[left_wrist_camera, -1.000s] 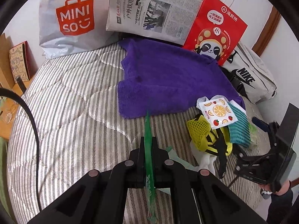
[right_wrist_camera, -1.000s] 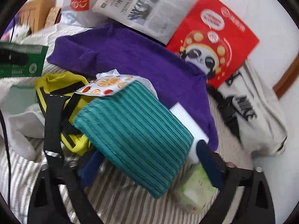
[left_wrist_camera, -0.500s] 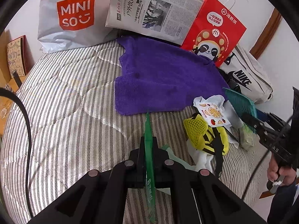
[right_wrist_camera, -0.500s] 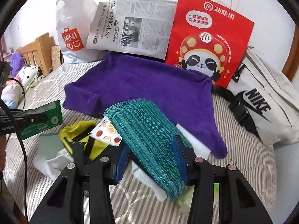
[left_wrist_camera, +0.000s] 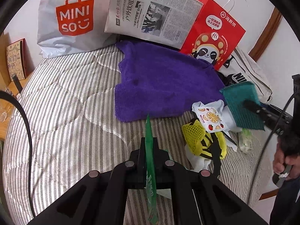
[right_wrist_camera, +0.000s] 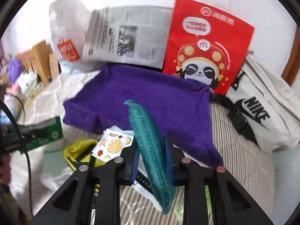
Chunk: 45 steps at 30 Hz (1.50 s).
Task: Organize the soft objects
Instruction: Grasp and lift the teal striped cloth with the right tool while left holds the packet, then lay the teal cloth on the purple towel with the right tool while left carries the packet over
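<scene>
The striped bed [left_wrist_camera: 61, 112] fills both views, its near edge cut off by the gripper frames. On it, the purple towel [left_wrist_camera: 165, 86] lies flat and serves as landmark; its far edge runs under the newspaper [left_wrist_camera: 151, 13] and the red panda bag [left_wrist_camera: 213, 37], which lean on the wall behind it. The MINISO bag [left_wrist_camera: 71, 22] stands to the towel's left, the Nike bag [right_wrist_camera: 262, 108] to its right, partly hidden behind the red bag's corner. The right view is motion-blurred — the far left clutter cannot be read.

The right gripper [right_wrist_camera: 151, 161] hovers off the towel's near right corner, lifted clear of the bed, clenched on the teal cloth [right_wrist_camera: 150, 142]. The cloth stands on edge, its long axis pointing toward the towel, its top curling left.

The left gripper [left_wrist_camera: 149, 155] sits in front of the towel's near edge, pinching a green packet [left_wrist_camera: 150, 161] edge-on, long axis aimed at the towel.

A yellow mesh item [left_wrist_camera: 200, 136] and a fruit-print sachet [left_wrist_camera: 211, 117] lie by the towel's near right corner, over white things half buried.
</scene>
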Motion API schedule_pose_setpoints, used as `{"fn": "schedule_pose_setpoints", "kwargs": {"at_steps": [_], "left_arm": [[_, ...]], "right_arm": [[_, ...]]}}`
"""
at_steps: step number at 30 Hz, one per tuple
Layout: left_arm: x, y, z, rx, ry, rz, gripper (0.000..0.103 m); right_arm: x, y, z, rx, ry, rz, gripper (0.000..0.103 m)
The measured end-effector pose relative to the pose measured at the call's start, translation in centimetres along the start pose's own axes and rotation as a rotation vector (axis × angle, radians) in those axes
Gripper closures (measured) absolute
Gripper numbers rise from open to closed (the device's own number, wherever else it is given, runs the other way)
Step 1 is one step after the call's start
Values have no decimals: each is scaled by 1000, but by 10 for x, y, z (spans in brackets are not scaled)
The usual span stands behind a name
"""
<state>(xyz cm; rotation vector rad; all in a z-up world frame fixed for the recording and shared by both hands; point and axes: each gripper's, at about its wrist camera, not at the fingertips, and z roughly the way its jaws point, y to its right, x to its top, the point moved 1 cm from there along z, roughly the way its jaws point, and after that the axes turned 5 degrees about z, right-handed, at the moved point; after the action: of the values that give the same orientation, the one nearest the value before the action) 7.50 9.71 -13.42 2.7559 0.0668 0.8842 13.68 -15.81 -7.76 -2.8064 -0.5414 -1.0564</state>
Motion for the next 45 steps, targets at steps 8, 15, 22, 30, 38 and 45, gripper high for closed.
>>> {"fn": "schedule_pose_setpoints", "kwargs": {"at_steps": [8, 15, 22, 30, 38, 45], "left_arm": [[1, 3, -8, -17, 3, -2, 98], [-2, 8, -13, -8, -5, -1, 98], [13, 25, -32, -26, 35, 32, 98], [40, 40, -37, -37, 64, 79, 98], [68, 42, -30, -36, 83, 95, 98], [94, 40, -7, -15, 84, 102, 98]], "right_arm": [[-9, 24, 12, 56, -97, 114, 84], [-16, 20, 19, 122, -116, 149, 84], [-5, 27, -14, 122, -64, 150, 84], [8, 51, -23, 125, -40, 208, 84], [26, 64, -21, 113, -16, 220, 84], [50, 74, -1, 105, -7, 230, 84]]}}
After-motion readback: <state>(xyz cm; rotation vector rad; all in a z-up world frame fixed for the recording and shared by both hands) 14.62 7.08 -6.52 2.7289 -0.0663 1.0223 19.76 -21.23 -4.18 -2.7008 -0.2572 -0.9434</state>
